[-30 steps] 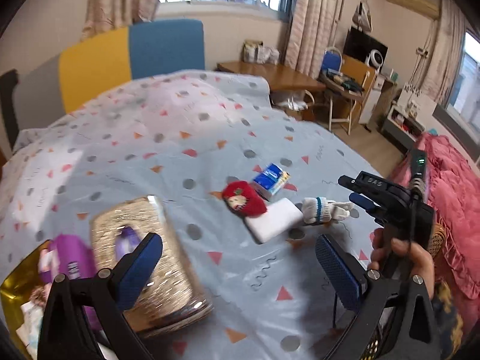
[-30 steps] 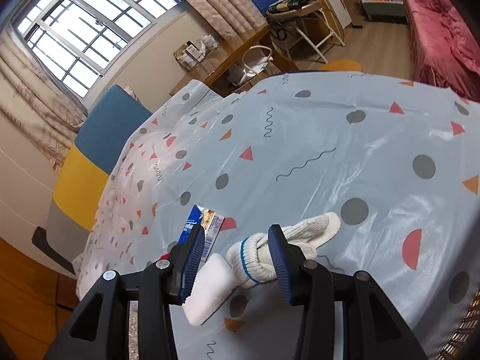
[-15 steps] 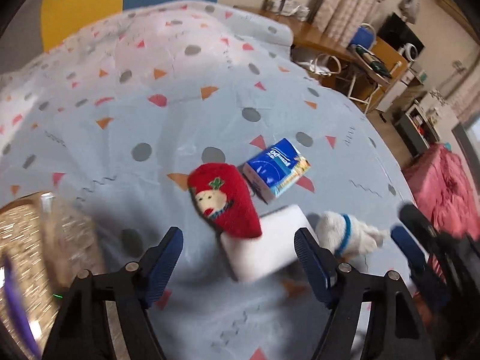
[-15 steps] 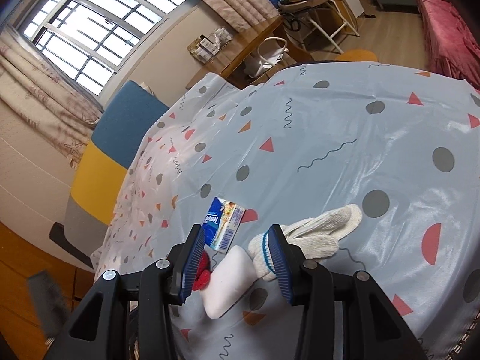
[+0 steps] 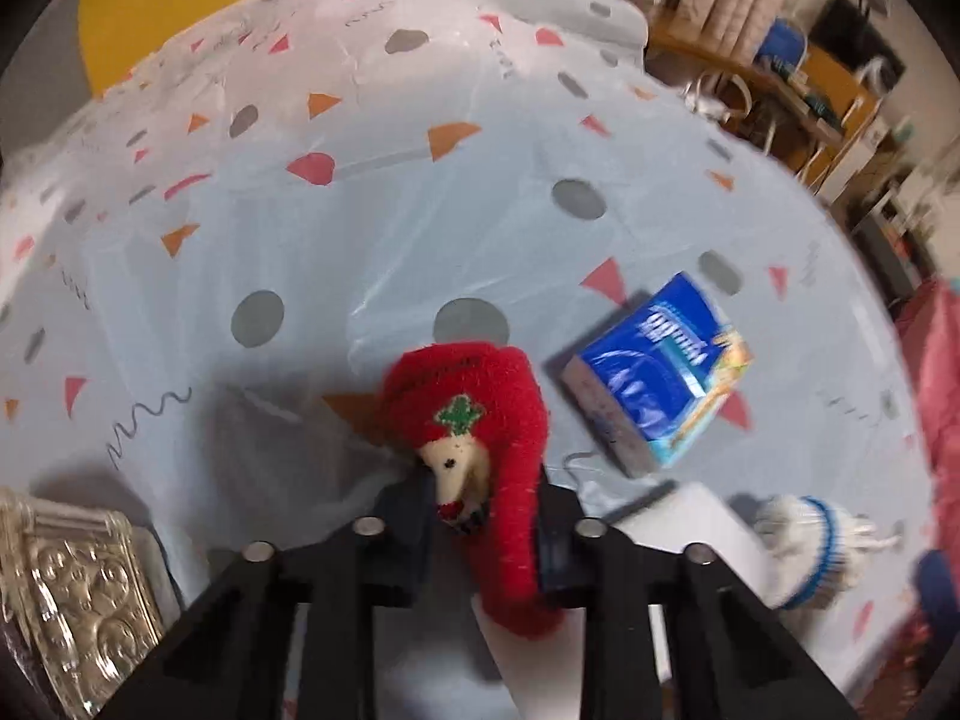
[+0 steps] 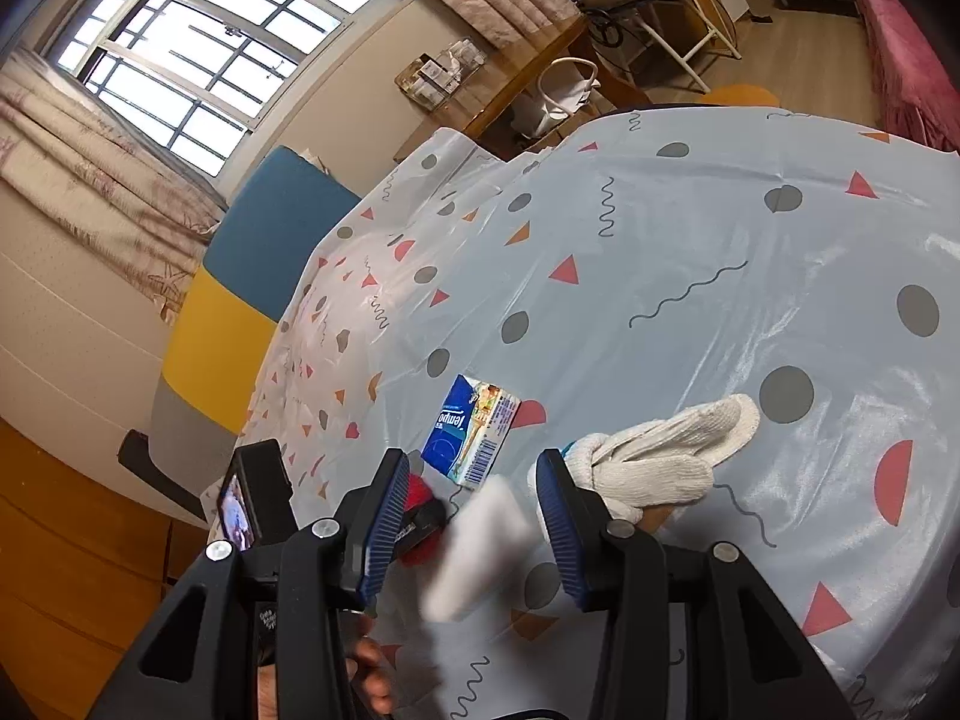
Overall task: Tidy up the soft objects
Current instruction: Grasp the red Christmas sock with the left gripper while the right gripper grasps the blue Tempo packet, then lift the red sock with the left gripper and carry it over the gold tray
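The left gripper (image 5: pixel 483 531) clamped the red sock (image 5: pixel 480 438). Beside that sock, the right gripper (image 6: pixel 474 531) hung open, nothing gripped.

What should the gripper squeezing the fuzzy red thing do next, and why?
Probably lift it straight up. The left hand-held gripper is shut on the fuzzy red knitted sock with a little face, which partly overlaps the white rectangular sponge. Rising first should free it before carrying it toward the shiny gold box.
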The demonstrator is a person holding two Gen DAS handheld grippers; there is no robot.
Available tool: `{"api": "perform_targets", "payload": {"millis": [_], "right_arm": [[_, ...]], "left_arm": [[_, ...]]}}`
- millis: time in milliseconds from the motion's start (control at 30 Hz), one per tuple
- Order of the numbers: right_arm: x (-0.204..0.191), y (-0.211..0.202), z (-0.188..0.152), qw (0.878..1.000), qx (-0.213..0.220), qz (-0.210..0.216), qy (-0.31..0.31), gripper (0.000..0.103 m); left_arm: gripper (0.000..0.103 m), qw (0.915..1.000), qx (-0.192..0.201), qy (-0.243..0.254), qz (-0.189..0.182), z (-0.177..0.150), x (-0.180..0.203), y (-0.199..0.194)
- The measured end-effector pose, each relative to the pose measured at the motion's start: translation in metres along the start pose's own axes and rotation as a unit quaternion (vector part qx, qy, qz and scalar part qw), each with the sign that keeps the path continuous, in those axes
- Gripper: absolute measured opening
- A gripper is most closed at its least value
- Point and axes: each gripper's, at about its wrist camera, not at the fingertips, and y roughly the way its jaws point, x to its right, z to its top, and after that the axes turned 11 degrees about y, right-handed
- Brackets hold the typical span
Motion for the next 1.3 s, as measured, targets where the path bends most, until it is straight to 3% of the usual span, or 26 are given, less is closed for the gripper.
{"api": "perform_targets", "payload": {"millis": [233,467,633,933,1000,1033,1067,1300], "right_arm": [[0.015,-0.012,0.007,0.998,0.036,0.001,0.042,0.044],[0.019,-0.014,0.009,0.998,0.044,-0.012,0.049,0.044],[0.007,-0.007,0.004,0.999,0.032,-0.030,0.011,0.044],[-0.039,0.035,-0.007,0.994,-0.035,-0.059,-0.084,0.045],[-0.047,0.050,-0.005,0.992,-0.046,-0.070,-0.093,0.054],[-0.050,0.065,-0.003,0.991,-0.062,-0.077,-0.093,0.071],[-0.050,0.072,-0.003,0.990,-0.070,-0.081,-0.089,0.079],[-0.050,0.135,0.003,0.984,-0.090,-0.140,-0.056,0.079]], "left_arm": [[0.021,0.9980,0.052,0.002,-0.035,-0.026,0.000,-0.053],[0.021,0.9936,0.092,0.025,-0.061,-0.064,0.008,-0.099],[0.021,0.9893,0.121,0.050,-0.064,-0.094,0.009,-0.132],[0.021,0.9813,0.162,0.078,-0.069,-0.137,0.002,-0.176],[0.021,0.9800,0.169,0.080,-0.069,-0.143,-0.001,-0.182],[0.021,0.9795,0.172,0.079,-0.070,-0.146,-0.003,-0.186],[0.021,0.9789,0.175,0.079,-0.069,-0.149,-0.006,-0.190],[0.021,0.9758,0.196,0.074,-0.064,-0.160,-0.027,-0.212]]}}
